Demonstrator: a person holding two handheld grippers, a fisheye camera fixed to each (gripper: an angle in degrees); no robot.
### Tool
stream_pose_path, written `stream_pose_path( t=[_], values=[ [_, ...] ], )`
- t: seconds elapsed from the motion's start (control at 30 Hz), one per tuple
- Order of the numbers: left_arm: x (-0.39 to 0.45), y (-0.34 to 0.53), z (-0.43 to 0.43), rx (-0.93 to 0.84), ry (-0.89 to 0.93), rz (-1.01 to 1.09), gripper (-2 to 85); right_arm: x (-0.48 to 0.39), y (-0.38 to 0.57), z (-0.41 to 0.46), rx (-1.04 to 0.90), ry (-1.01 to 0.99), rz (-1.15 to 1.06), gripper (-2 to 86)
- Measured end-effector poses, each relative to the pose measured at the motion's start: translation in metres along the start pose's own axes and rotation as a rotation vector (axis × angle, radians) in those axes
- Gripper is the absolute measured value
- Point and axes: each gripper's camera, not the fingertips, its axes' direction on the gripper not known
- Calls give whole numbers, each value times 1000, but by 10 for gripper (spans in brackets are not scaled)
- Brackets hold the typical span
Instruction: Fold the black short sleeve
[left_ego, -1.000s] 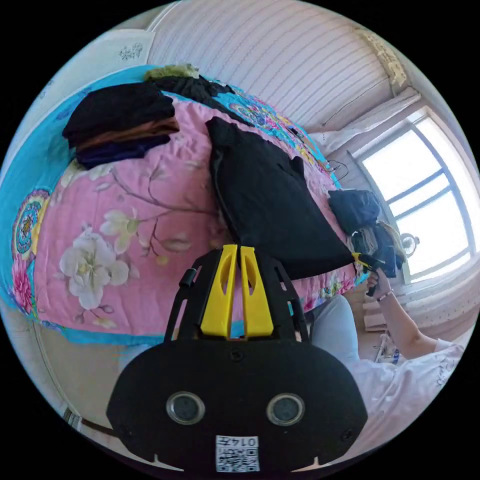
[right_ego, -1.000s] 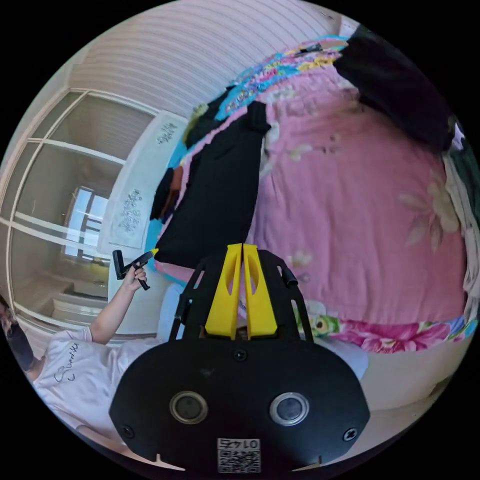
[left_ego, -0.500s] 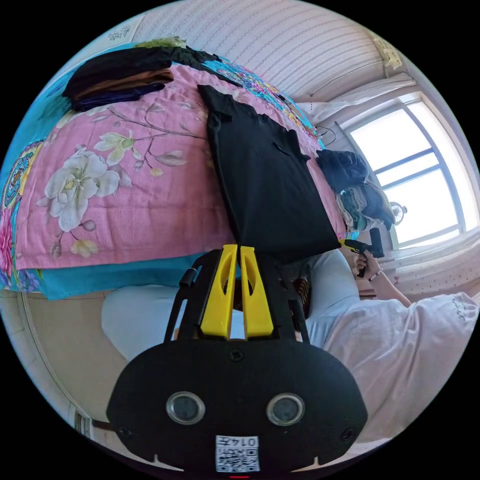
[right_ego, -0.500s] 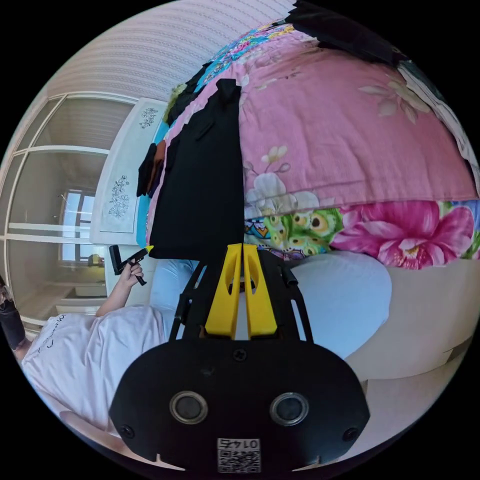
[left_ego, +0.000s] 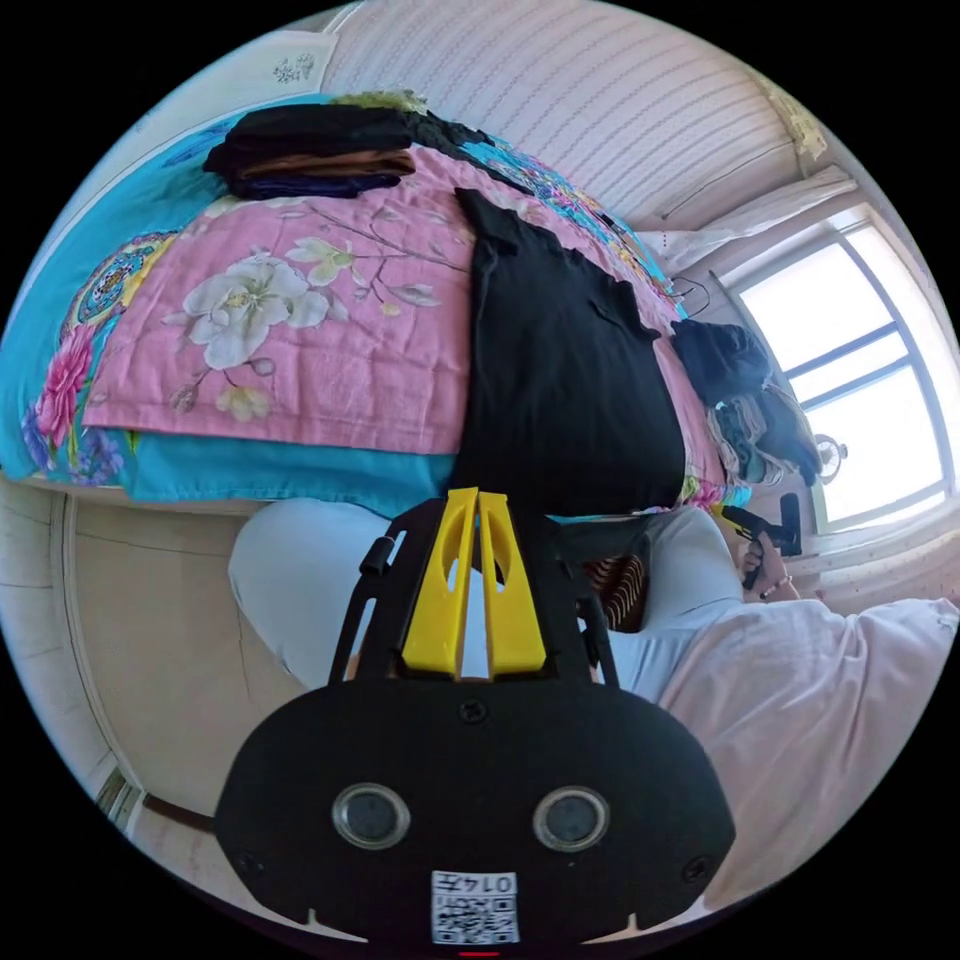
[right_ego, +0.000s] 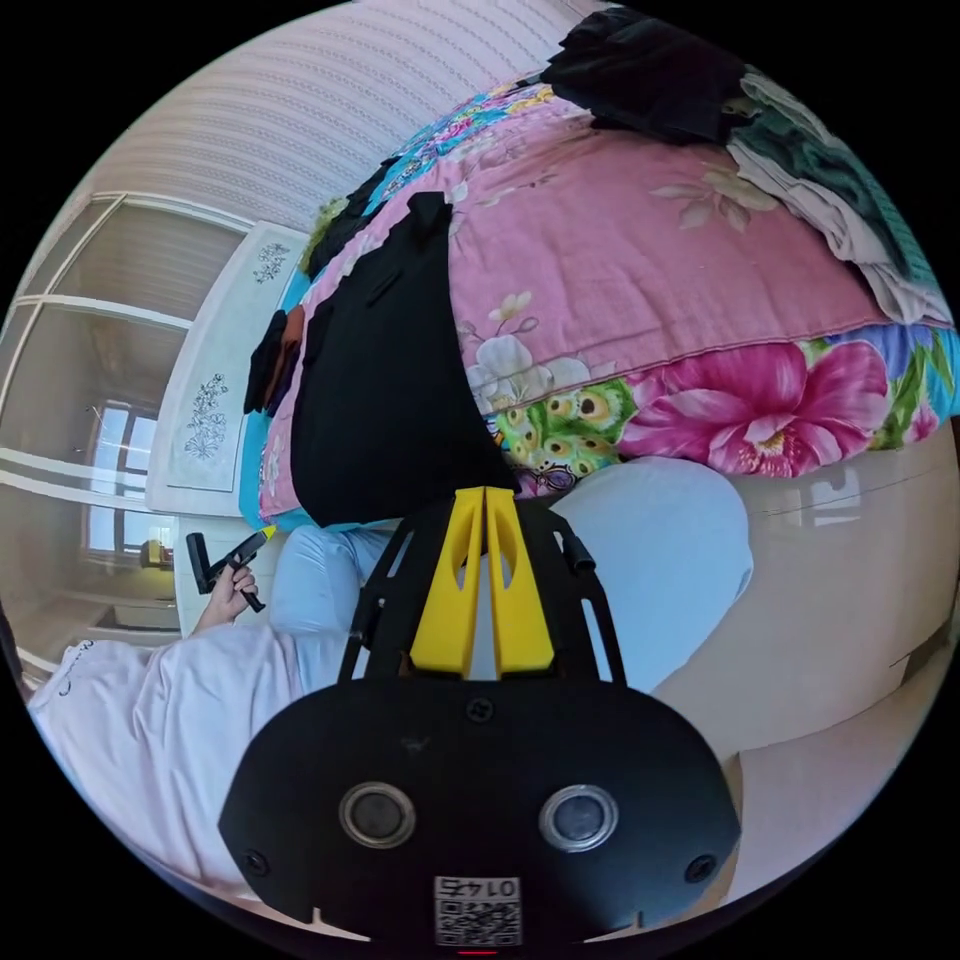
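- Since a second ago the shirt (left_ego: 560, 390) has been drawn toward the person: its near hem, which lay at the quilt's edge, now hangs past the quilt (left_ego: 300, 370) over the person's knees (left_ego: 300, 580).
- The shirt lies lengthwise on the bed, collar end far, one sleeve poking out on the window side; the far part rests flat on the quilt.
- The left gripper (left_ego: 478, 500) has its jaws closed with the tips at one hem corner; it looks clenched on the cloth, though the pinch itself is dark against dark.
- The right gripper (right_ego: 485, 500) is likewise closed on the other hem corner. Each gripper also appears small in the other's view, at the hem.
- Step in hand, as I judge it: pulling the shirt straight and taut by the hem before folding.
- Next move calls for keeping both corners level, then carrying the hem up toward the collar, clear of the folded stack (left_ego: 310, 160) and the loose pile (right_ego: 800, 150).
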Motion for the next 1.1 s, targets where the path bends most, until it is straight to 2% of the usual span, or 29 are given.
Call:
stream_pose_path(
  t=[0.13,0.4,0.53,0.6,0.67,0.77,0.83,0.93,1.1],
  values=[
    [11,16,17,22,0,14,-10,0,3,5,36,-22,-42,-2],
    [57,28,57,39,-30,117,-10,-19,-8,11,-13,124,-257,2],
    [92,22,87,35,-63,198,-10,-17,-35,1,149,120,-314,23],
    [108,12,104,22,-69,232,-9,-11,-52,2,239,78,-321,70],
    [135,-9,128,32,-80,302,-8,1,-79,14,292,35,-302,121],
    [177,-47,160,121,-122,483,-3,9,-110,31,280,-29,-313,145],
    [204,-80,187,103,-119,586,9,10,-130,38,255,-32,-349,154],
    [251,-141,239,93,-133,712,38,13,-163,43,299,23,-417,150],
    [321,-241,327,123,-126,825,52,29,-235,55,273,-84,-321,133]
  ],
)
